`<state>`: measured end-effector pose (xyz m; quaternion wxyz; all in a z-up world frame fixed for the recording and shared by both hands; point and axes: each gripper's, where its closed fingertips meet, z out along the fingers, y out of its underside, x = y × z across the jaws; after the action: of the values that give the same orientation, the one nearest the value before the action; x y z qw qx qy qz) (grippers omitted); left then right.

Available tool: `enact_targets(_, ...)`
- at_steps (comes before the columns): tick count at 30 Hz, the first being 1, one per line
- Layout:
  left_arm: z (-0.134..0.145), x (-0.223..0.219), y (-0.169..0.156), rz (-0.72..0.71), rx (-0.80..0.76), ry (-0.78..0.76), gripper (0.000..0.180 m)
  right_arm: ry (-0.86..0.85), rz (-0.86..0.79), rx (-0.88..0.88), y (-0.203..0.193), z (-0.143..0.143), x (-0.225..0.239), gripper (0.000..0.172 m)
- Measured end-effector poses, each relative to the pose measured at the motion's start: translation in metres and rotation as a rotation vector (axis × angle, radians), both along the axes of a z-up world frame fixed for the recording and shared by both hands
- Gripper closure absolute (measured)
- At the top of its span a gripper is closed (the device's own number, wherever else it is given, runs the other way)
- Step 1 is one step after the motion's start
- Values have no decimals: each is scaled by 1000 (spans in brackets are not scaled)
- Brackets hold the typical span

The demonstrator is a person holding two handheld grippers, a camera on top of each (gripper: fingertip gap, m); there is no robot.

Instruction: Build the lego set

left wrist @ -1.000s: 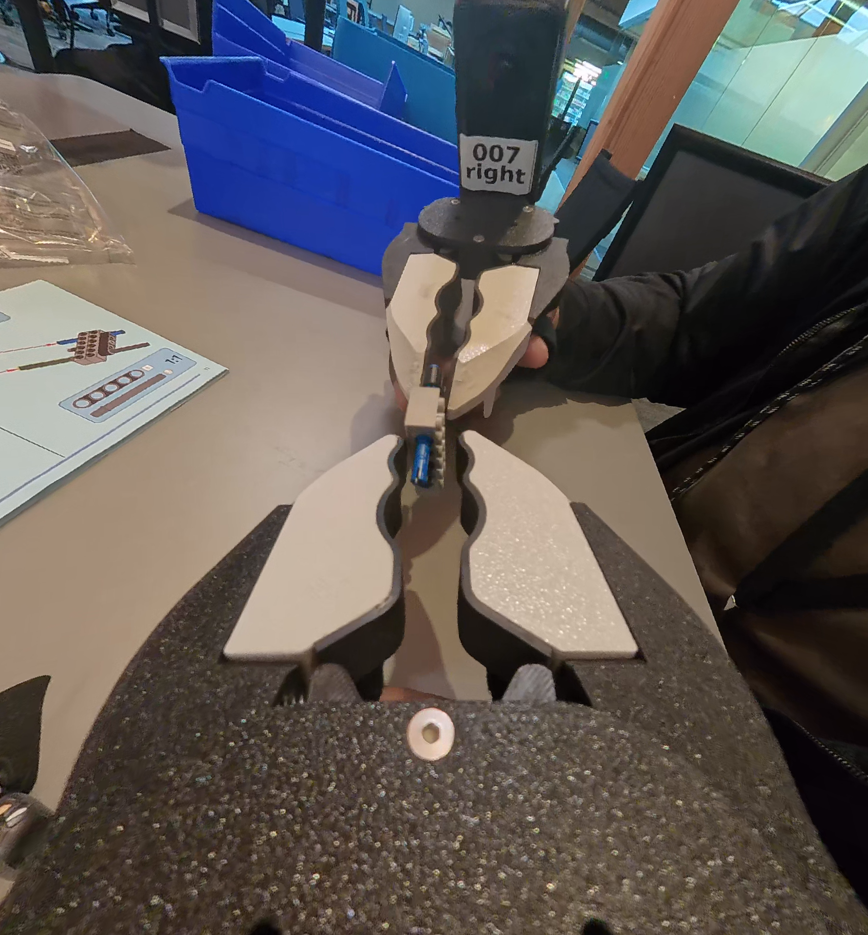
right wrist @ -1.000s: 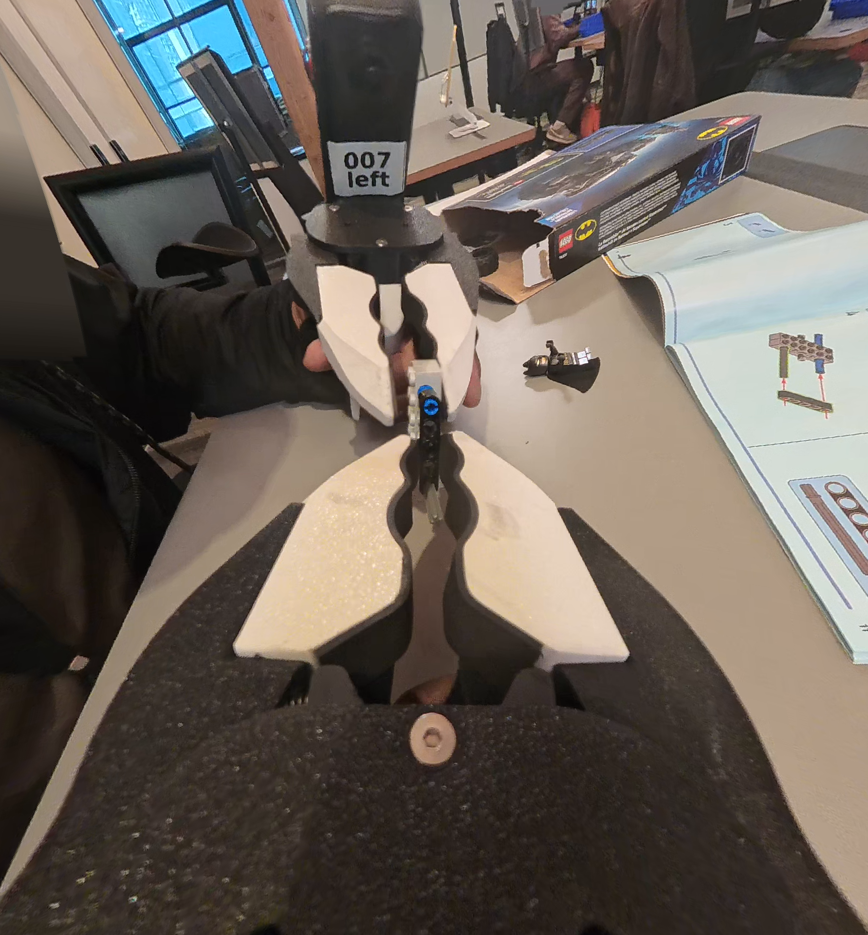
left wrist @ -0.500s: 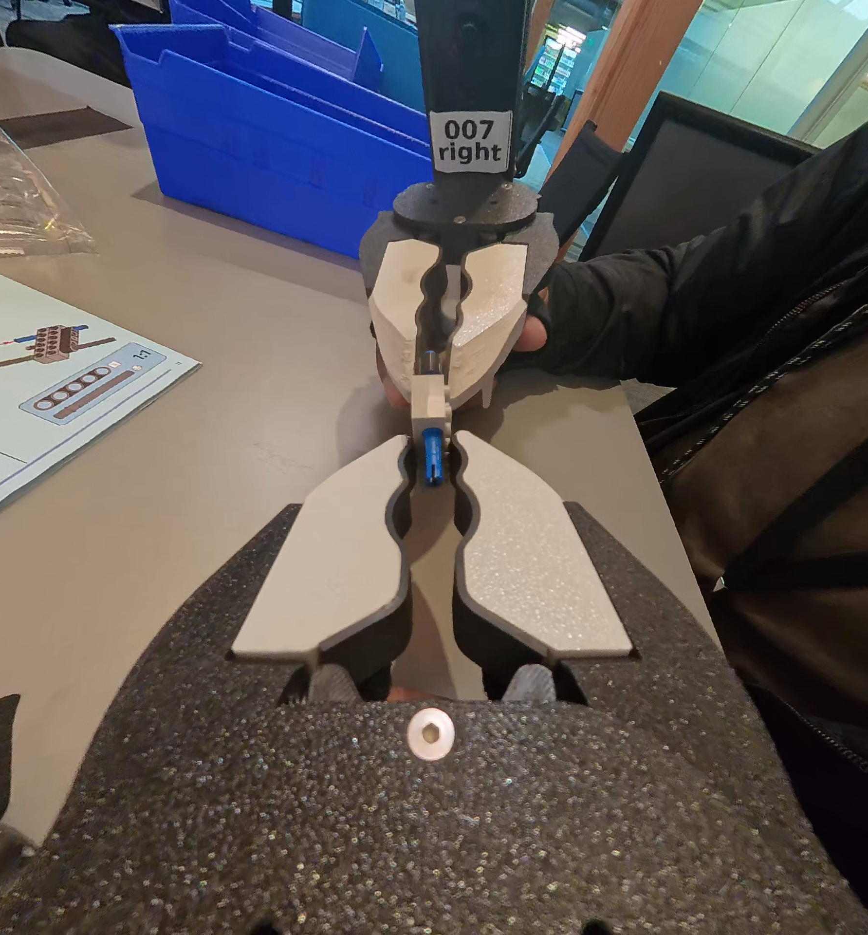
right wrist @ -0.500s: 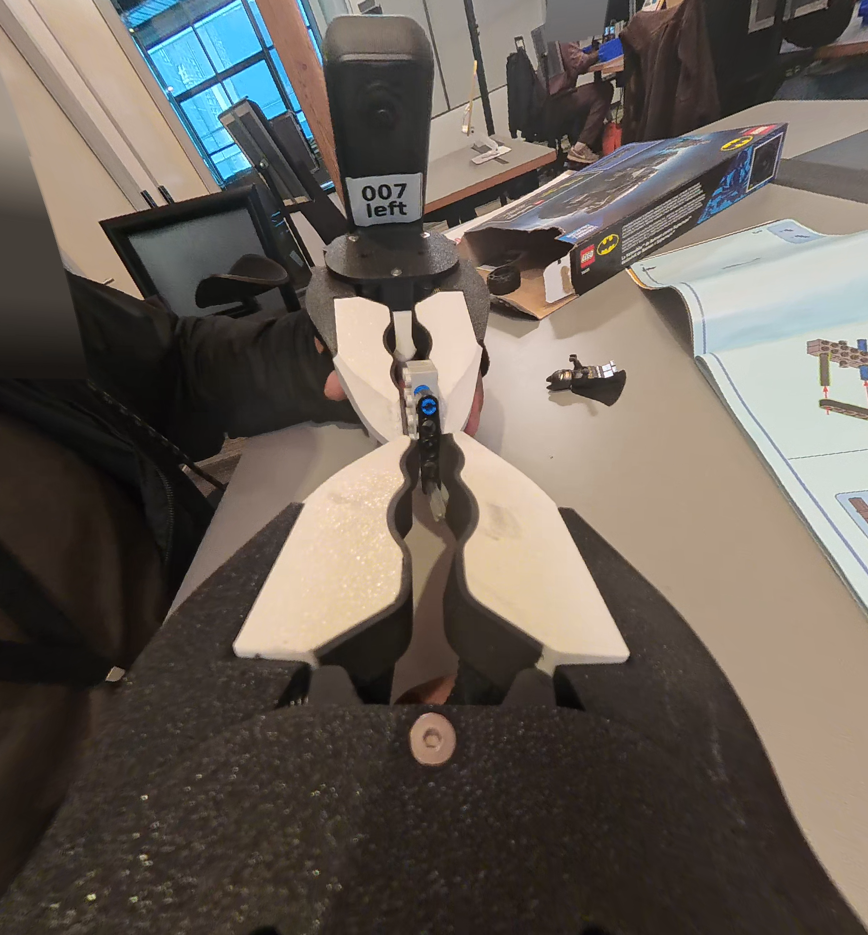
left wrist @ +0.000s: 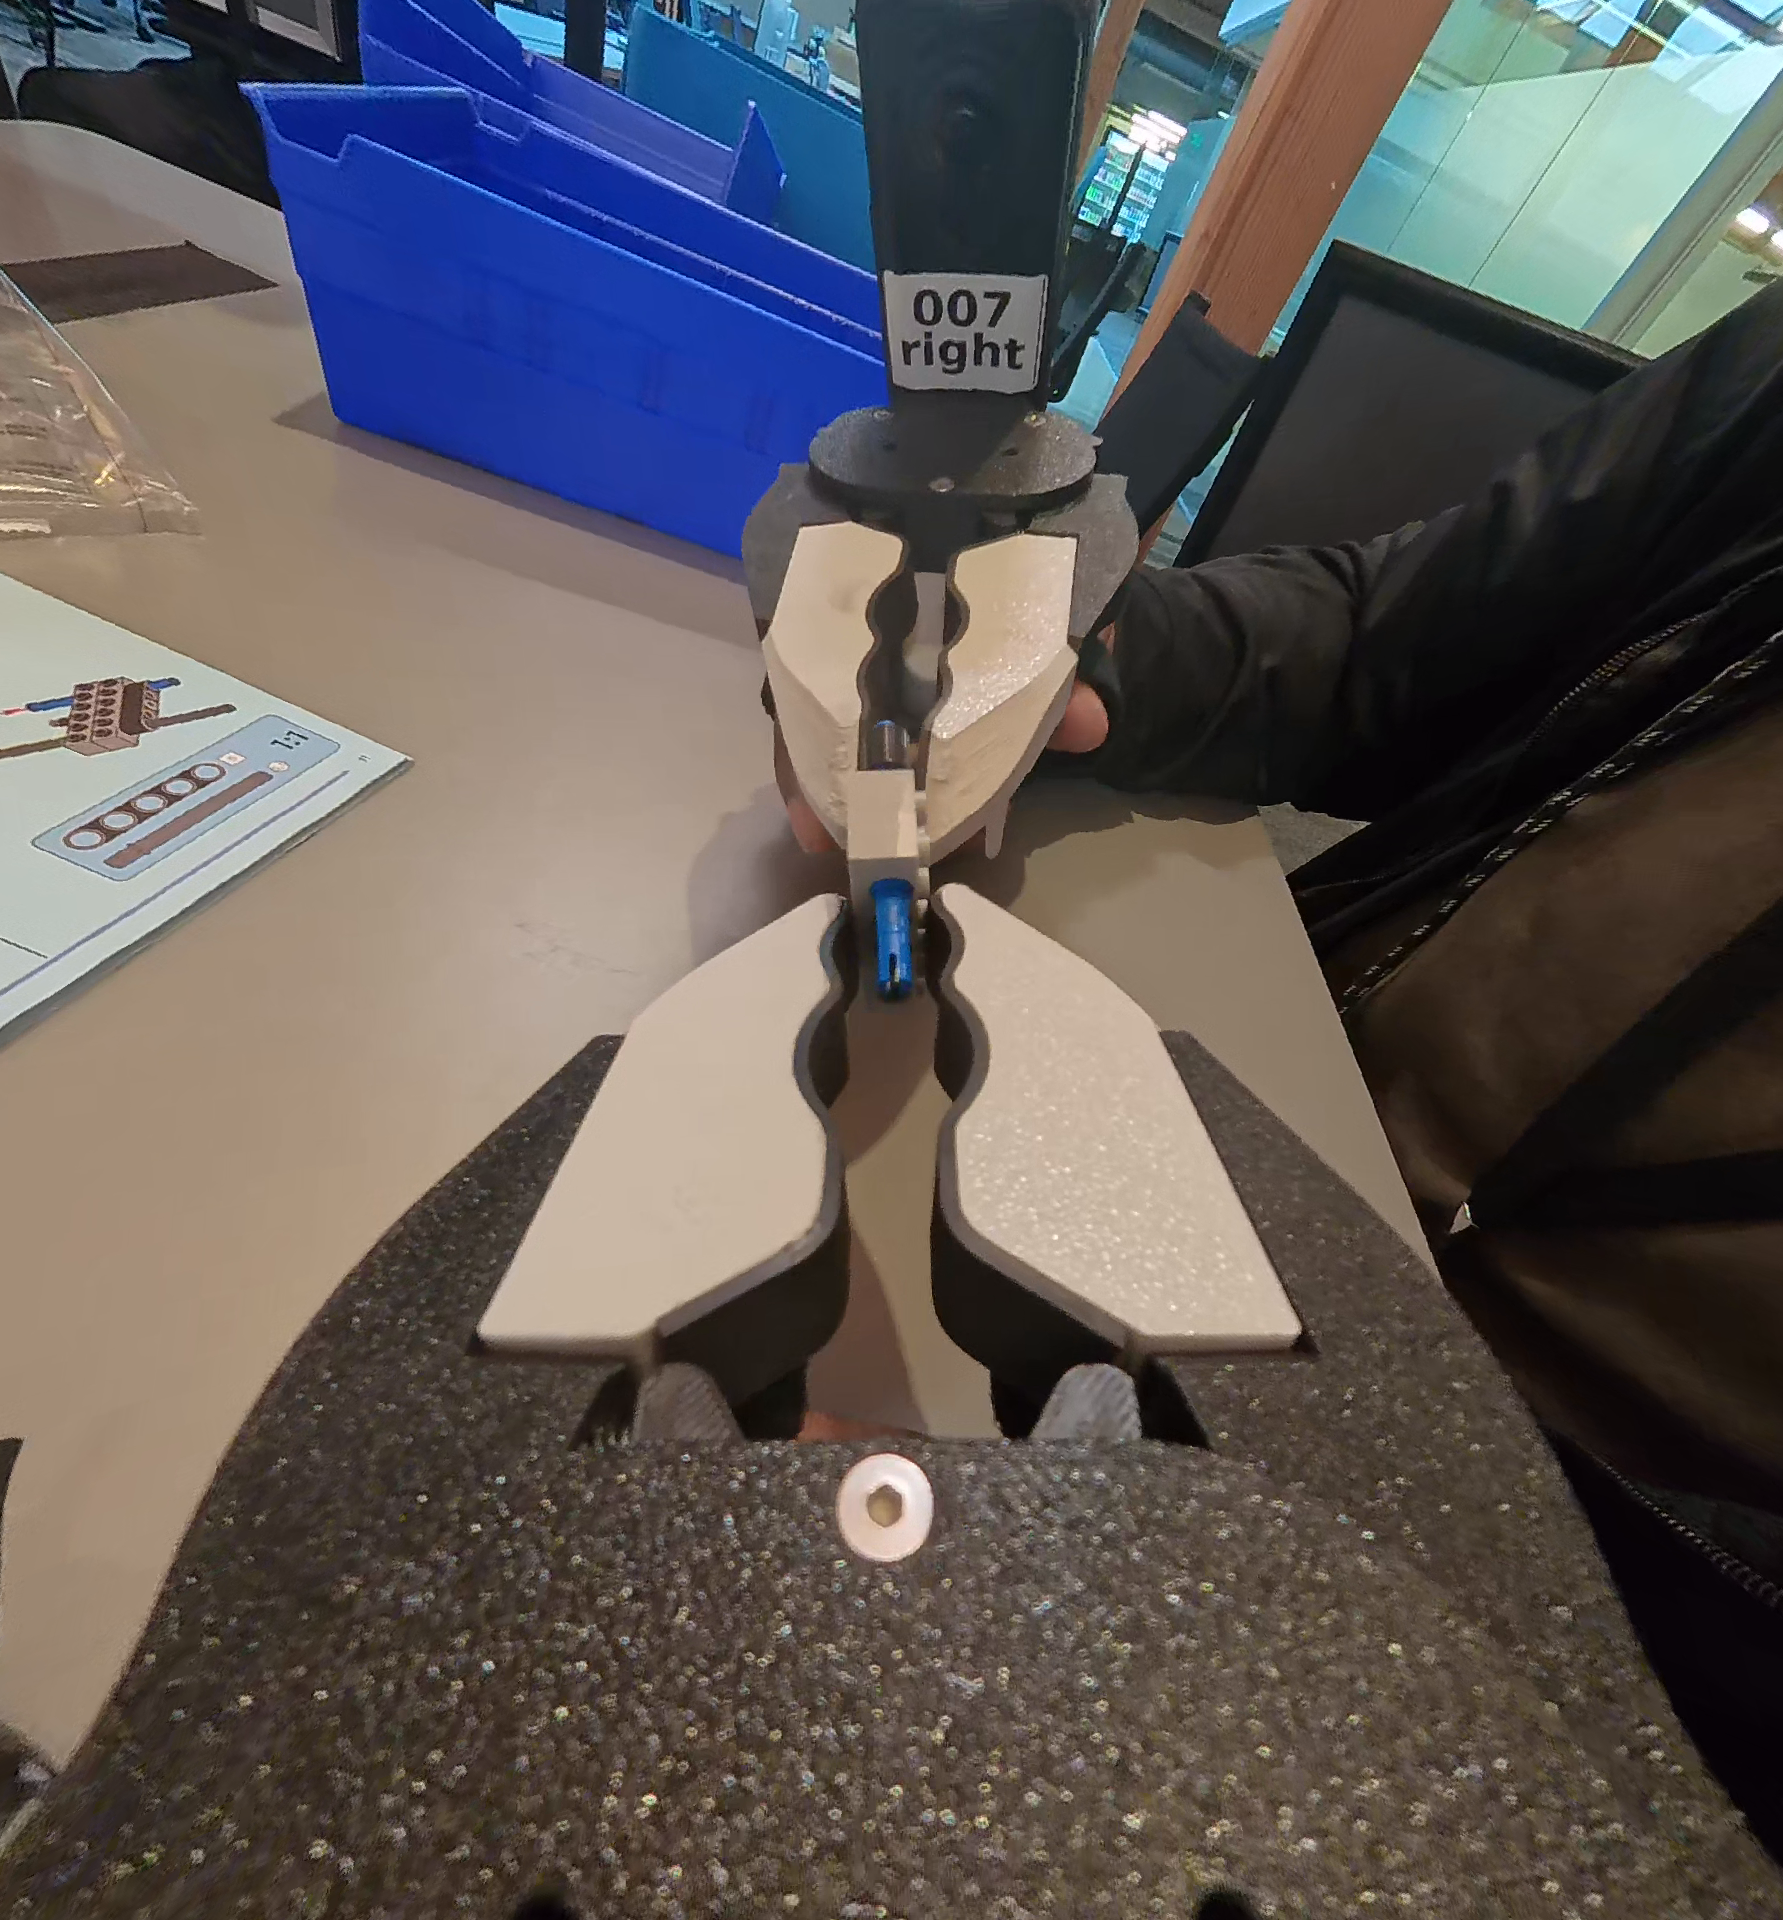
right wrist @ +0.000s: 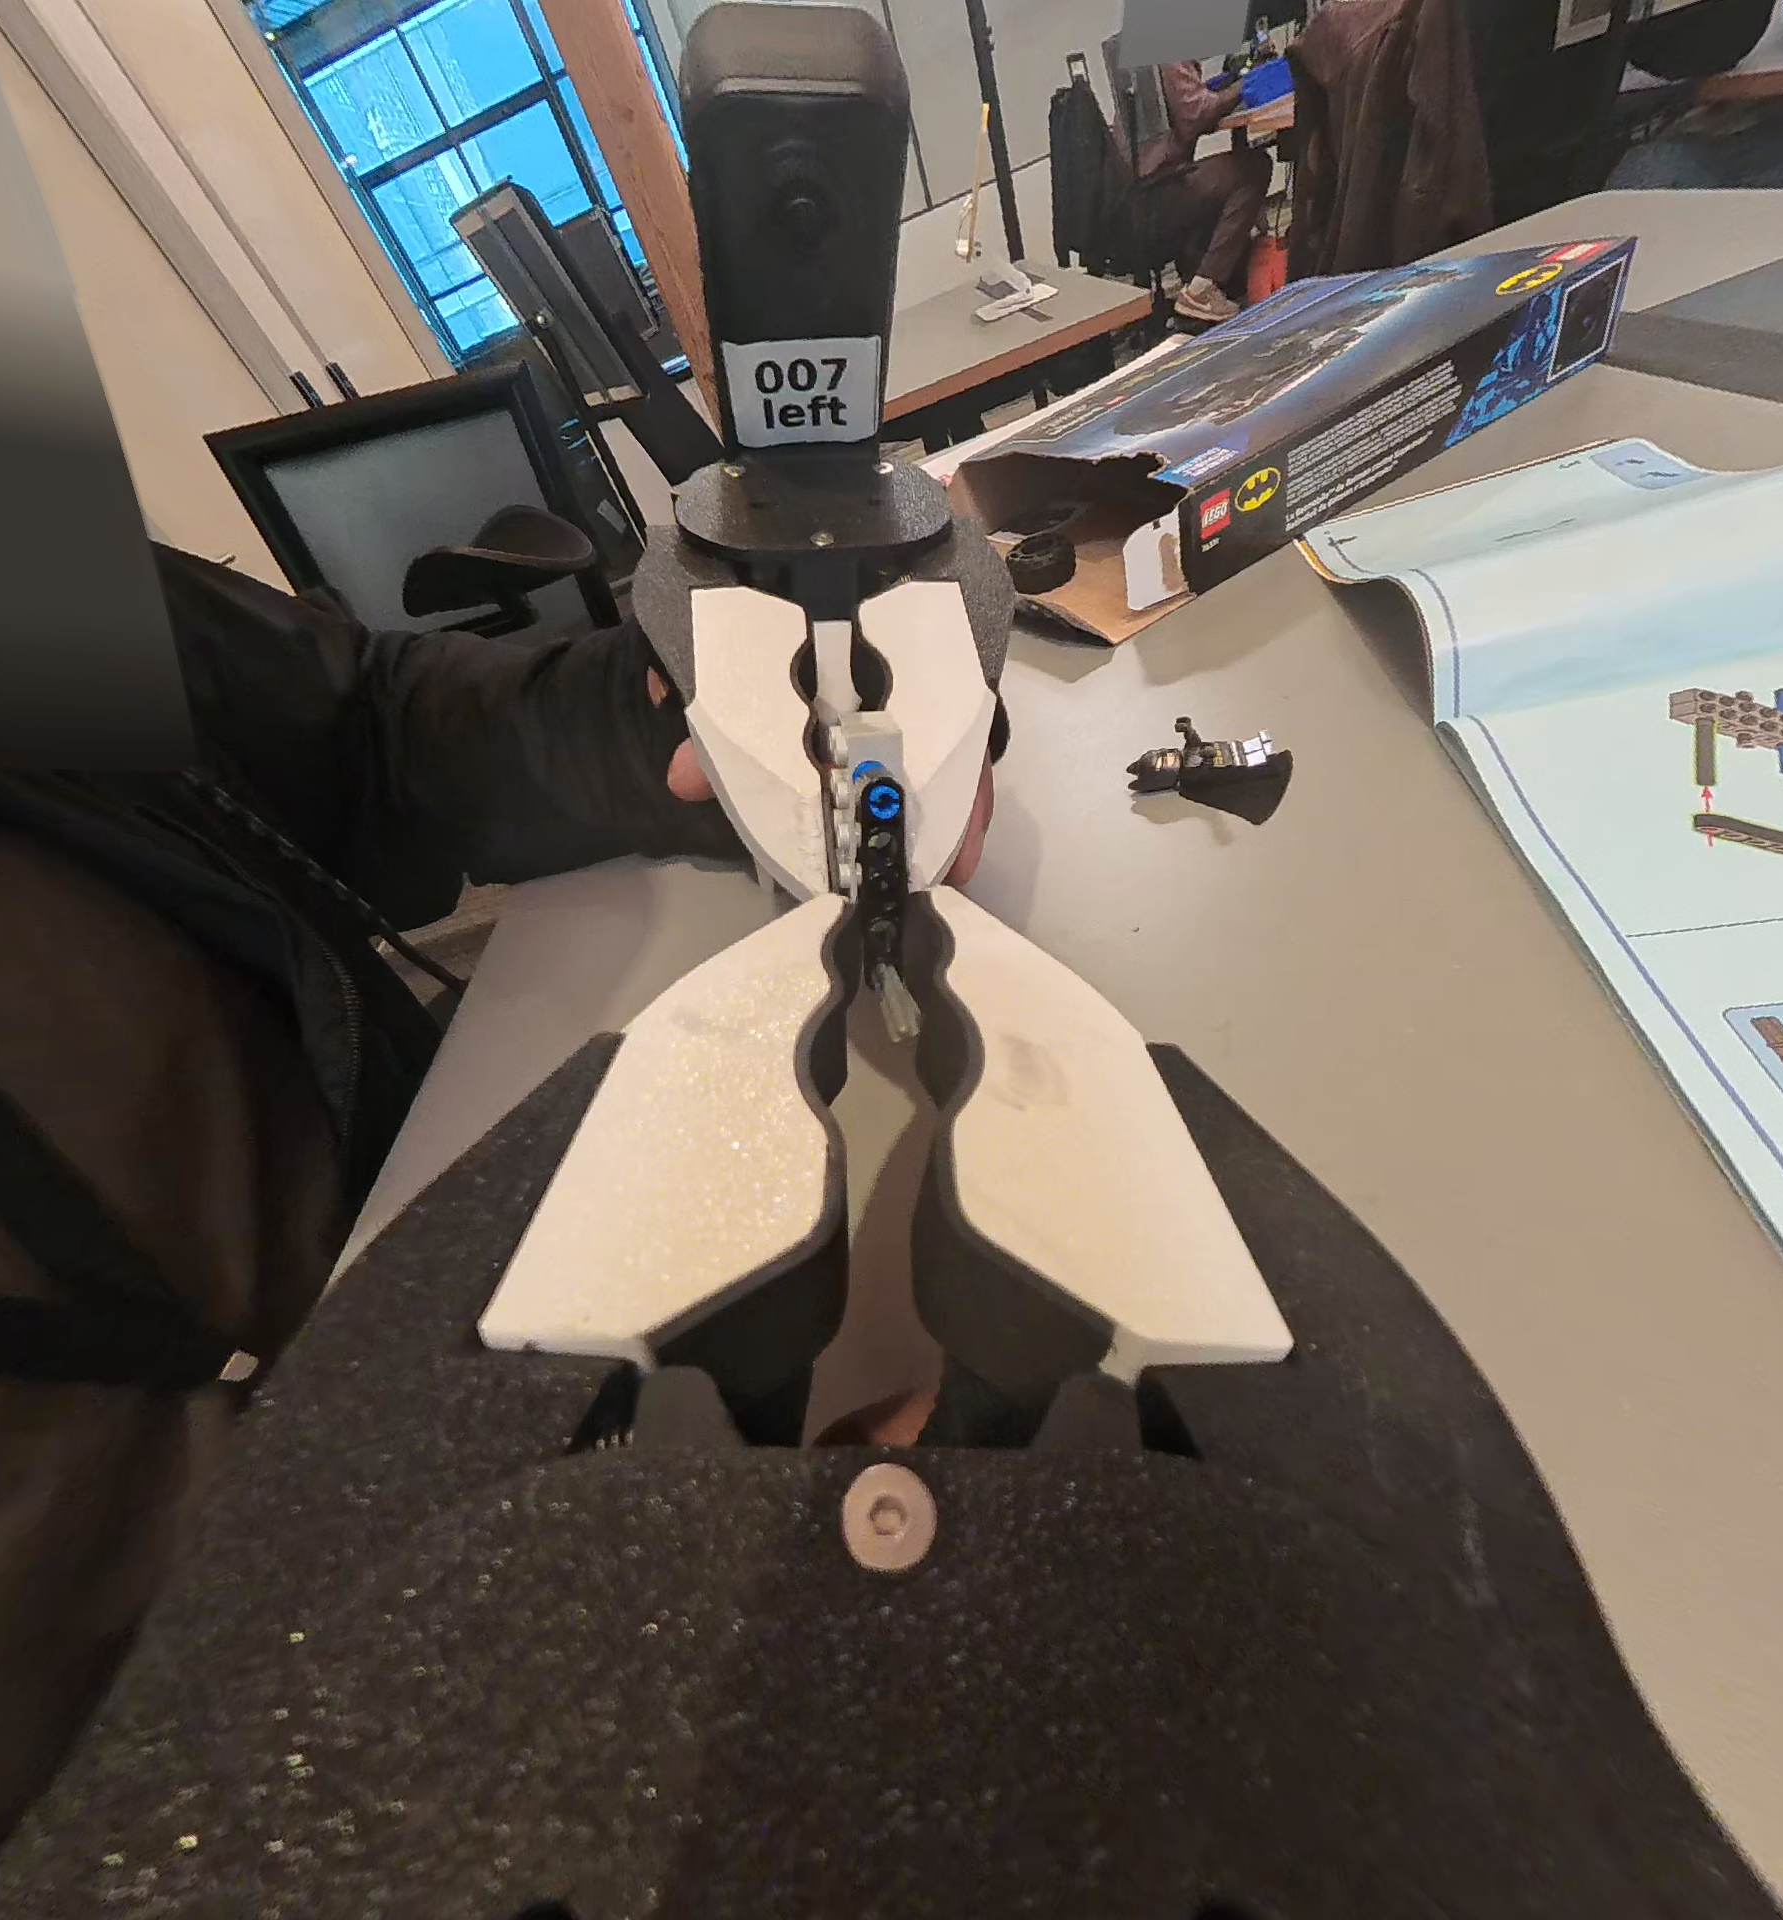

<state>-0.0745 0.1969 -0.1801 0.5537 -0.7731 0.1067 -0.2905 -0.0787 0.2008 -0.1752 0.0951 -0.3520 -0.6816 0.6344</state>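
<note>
Two grippers are meeting tip to tip above the grey table (left wrist: 367, 1039). My left gripper (left wrist: 889, 940) is clamping the grey brick (left wrist: 882, 821), its blue pin (left wrist: 889, 940) sticking out between my fingers. My right gripper (right wrist: 885, 940) is pinching the black beam (right wrist: 882, 883) pinned to that brick. Each gripper is wearing a white printed label; the booklet (right wrist: 1645, 831) and box (right wrist: 1386, 416) are lying to the right.

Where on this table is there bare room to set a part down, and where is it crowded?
Free: the grey table between the instruction booklet and the two grippers' meeting fingers; also between the small black figure and the booklet's open page. Crowded: by the blue bins, the plastic bag and the opened box.
</note>
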Motion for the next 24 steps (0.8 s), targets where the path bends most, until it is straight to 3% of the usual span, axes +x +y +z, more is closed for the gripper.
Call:
enact_targets(19,-1,2,1,4,-3,0,169,14,-9,32,-3,-1,0,163)
enact_targets(24,-2,1,1,6,-8,8,169,28,-29,26,1,2,-2,151)
